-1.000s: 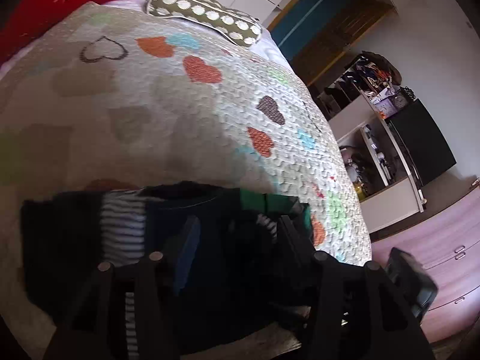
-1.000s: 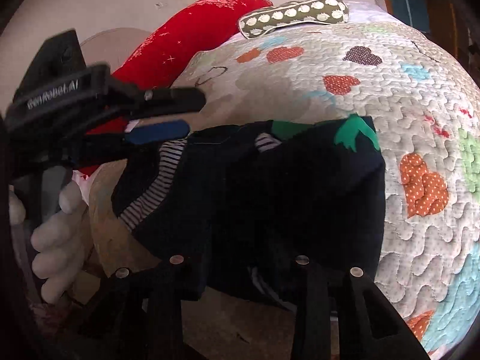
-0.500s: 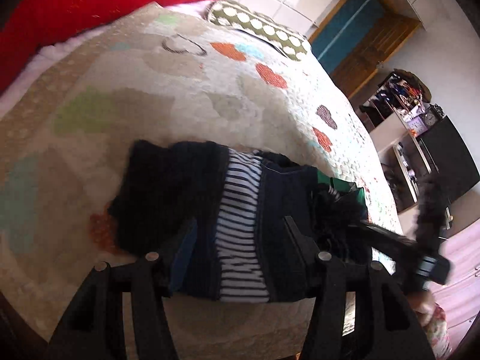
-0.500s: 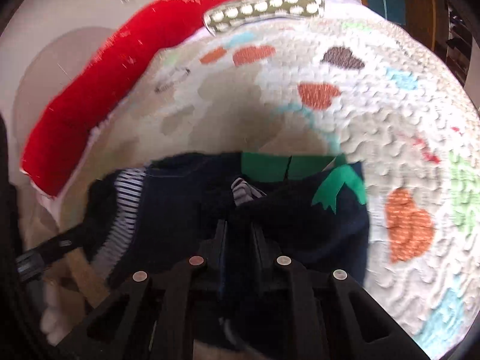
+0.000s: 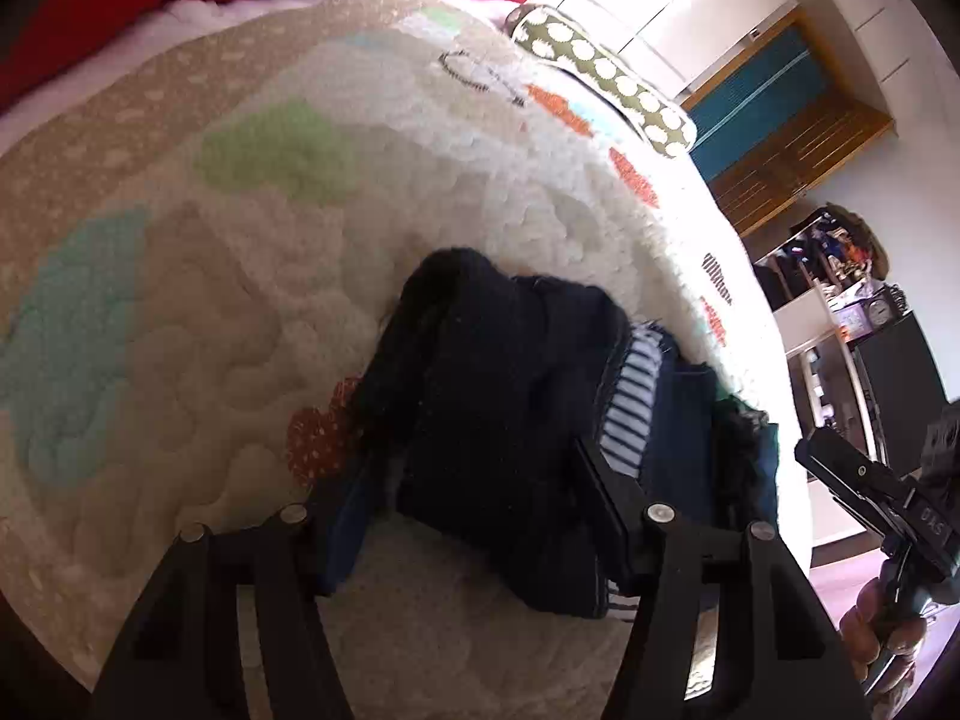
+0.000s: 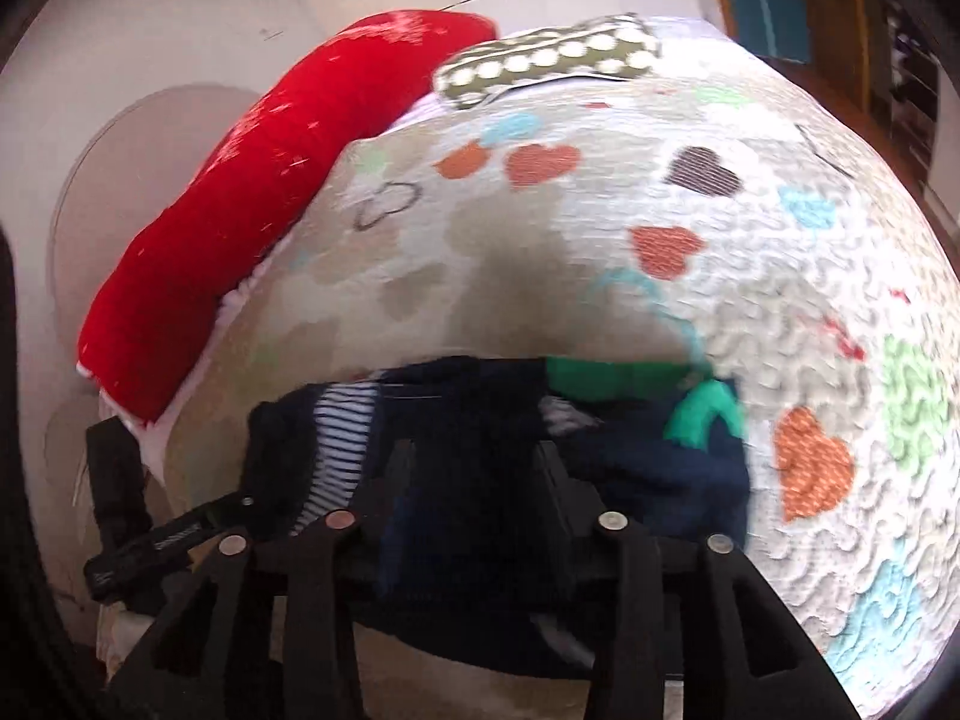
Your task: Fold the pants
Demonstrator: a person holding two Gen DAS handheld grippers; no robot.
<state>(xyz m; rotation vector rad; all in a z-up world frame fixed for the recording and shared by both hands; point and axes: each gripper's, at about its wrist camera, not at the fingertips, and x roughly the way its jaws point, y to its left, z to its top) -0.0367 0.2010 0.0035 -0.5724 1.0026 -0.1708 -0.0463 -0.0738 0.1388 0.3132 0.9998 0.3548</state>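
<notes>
The pants [image 5: 510,420] lie bunched in a thick, soft heap near the front edge of the bed — dark navy knit, with a band of fine white-and-navy stripes [image 5: 630,402] showing where a layer turns over, and flat green patches [image 6: 612,381] at the far side in the right wrist view. Under them spreads a cream quilt [image 5: 360,192], puffy with wavy stitching and sewn with hearts in orange, brown, green and pale blue. A plush red pillow [image 6: 240,210] and a long olive cushion with white dots [image 6: 540,63] lie at the head of the bed.

The left gripper [image 5: 480,480] stands with its matte black fingers wide apart, one on each side of the near end of the heap, with no sign of clamping. The right gripper [image 6: 474,480] is likewise spread, its fingers straddling dark cloth — that view is blurred, so contact cannot be told.
</notes>
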